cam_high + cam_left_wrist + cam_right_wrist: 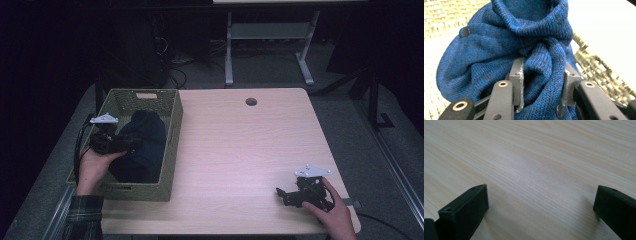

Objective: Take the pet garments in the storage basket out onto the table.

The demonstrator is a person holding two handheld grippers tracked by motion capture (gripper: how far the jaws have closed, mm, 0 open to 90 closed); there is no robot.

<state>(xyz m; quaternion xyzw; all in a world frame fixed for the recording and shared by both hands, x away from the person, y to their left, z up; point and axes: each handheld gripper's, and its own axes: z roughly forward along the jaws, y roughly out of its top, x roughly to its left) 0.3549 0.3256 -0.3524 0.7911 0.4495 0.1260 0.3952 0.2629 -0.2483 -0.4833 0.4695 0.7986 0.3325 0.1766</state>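
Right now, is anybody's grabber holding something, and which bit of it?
Yes. The left gripper pinches a bunched fold of the blue knitted garment in the basket. The right gripper is open over the table, holding nothing.

Pale wooden table point(240, 150) with a round cable hole point(251, 101); white desk frame point(270, 35) behind

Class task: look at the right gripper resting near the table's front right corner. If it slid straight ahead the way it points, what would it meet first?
The right gripper points left across the bare table, jaws open. Its way looks free for a long stretch; the first thing would probably be the woven basket, though depth is hard to judge.
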